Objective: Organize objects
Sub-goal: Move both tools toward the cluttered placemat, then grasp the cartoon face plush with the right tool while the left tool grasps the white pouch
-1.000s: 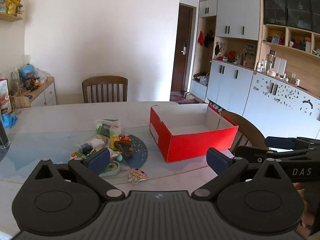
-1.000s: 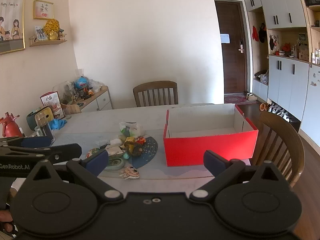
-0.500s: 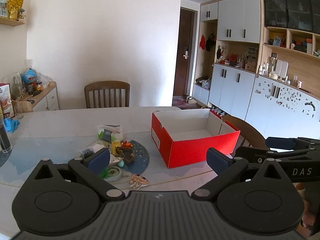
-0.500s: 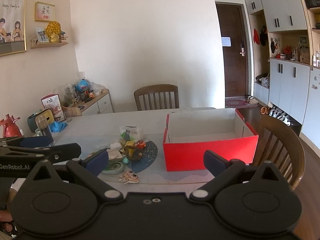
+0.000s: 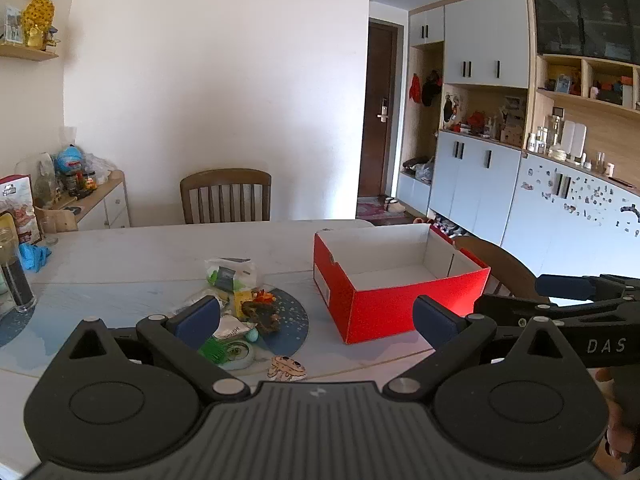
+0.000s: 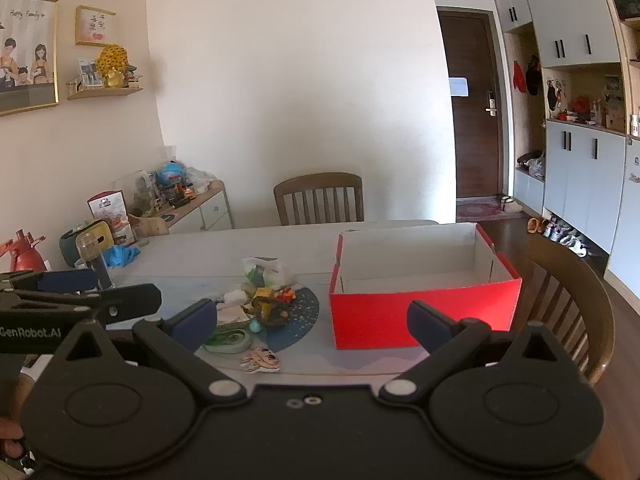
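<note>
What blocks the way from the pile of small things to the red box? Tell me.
Nothing visible does. The pile and the red box sit side by side on the table with bare tabletop between, and the box is open-topped.

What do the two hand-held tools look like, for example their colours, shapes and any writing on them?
Both tools are matte black. The left tool and the right tool each carry two angled arms on round pivot discs with silver pins, ending in dark blue pads. The left body has a ribbed top. White lettering reads "GenRobot.AI" on the left tool's side and "DAS" on the right one's.
</note>
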Demonstrator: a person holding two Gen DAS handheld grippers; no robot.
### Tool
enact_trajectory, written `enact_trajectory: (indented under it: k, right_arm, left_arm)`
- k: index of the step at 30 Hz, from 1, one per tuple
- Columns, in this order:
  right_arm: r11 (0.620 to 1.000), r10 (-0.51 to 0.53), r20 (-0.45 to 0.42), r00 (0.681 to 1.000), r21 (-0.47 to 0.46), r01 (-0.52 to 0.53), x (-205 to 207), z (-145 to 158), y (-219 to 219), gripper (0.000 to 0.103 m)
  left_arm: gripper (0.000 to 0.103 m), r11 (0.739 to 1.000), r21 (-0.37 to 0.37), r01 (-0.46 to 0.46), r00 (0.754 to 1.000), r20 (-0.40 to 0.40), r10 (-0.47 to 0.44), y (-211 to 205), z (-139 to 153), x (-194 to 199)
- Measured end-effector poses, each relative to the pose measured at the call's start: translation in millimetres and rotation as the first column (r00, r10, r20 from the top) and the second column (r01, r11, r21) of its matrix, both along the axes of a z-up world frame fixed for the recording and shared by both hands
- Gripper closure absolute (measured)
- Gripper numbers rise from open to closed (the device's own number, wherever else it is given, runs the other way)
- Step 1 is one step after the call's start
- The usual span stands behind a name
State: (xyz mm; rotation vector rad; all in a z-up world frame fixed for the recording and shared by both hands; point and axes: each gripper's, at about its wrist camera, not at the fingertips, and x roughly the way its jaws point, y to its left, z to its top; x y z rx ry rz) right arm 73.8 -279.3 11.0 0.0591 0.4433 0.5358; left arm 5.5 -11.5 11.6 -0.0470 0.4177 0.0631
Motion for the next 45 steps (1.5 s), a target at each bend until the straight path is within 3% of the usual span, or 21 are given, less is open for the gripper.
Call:
enact_trajectory:
  k: [15, 27, 35, 45]
  right_arm:
    - [0.999, 0.022, -0.013, 1.000, -0.026, -0.022, 15.3, -4.1, 29.8, 0.002]
    - [0.997, 0.022, -0.069, 0.997, -0.067, -0.026, 49.3, -16.3, 76.0, 0.002]
    - [0.991, 0.030, -0.141, 0.990, -0.124, -0.047, 75.9, -37.6, 109.3, 0.003]
    - [0.978, 0.027, -0.237, 0.971, -0.195, -0.075, 105.9, -65.8, 147.4, 0.005]
  left_arm:
    - [0.000, 1.000, -0.017, -0.021, 1.000, -0.009, 0.021, 29.1, -3.6, 12.0]
    - [0.000, 0.999, -0.034, 0.004, 0.999, -0.048, -0.006, 83.8, -17.8, 56.3]
    - [0.000, 0.999, -0.029, 0.024, 0.994, -0.103, -0.027, 120.4, -42.2, 100.3]
    - [0.001, 1.000, 0.009, -0.024, 0.977, -0.211, 0.026, 174.4, -88.2, 149.7]
